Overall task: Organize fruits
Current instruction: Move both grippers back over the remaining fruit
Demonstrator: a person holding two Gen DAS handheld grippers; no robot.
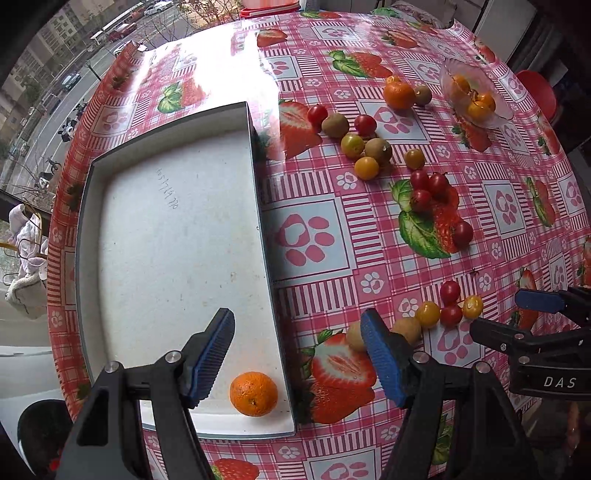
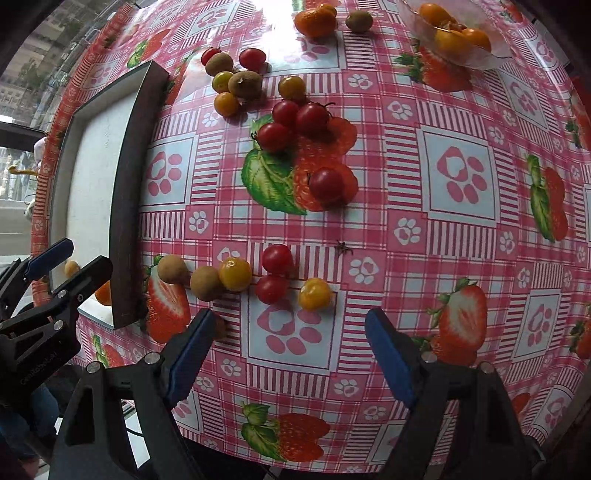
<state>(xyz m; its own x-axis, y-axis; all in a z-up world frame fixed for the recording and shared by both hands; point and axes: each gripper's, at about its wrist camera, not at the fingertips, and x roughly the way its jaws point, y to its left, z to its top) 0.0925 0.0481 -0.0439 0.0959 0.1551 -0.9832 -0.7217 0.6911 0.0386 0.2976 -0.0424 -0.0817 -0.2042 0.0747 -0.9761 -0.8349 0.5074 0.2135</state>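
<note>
My left claw (image 1: pixel 297 354) hangs with its jaws spread wide and nothing between them, straddling the right wall of the white tray (image 1: pixel 258 177). One orange (image 1: pixel 253 393) lies in the tray's near corner, just beside that wall. My right claw (image 2: pixel 288 354) is equally wide and empty, pointing down at bare tablecloth (image 2: pixel 458 258) just short of the nearest fruit.

That fruit is a loose row: two kiwis (image 2: pixel 206 283), a yellow tomato (image 2: pixel 235 274), two red tomatoes (image 2: pixel 271 288) and another yellow one (image 2: pixel 314 294). Several touch. A red cluster (image 2: pixel 295 118) lies further out, a mixed group beyond it near the tray's far corner, then a second orange (image 2: pixel 316 22). A glass bowl (image 2: pixel 476 59) at the far right holds yellow fruit.

Risks, as I judge them:
- Everything is round and the cloth looks glossy. A pad nudging one piece could send it rolling, possibly off the near edge.
- Touching fruit may be pinched in pairs, or a neighbour knocked away as the jaws shut.
- The tomatoes are likely soft; a hard squeeze could split one.
- My left claw sits over the tray wall; coming down here could strike it and shift the tray.
- Both claws are close together near the tray corner and could collide.
</note>
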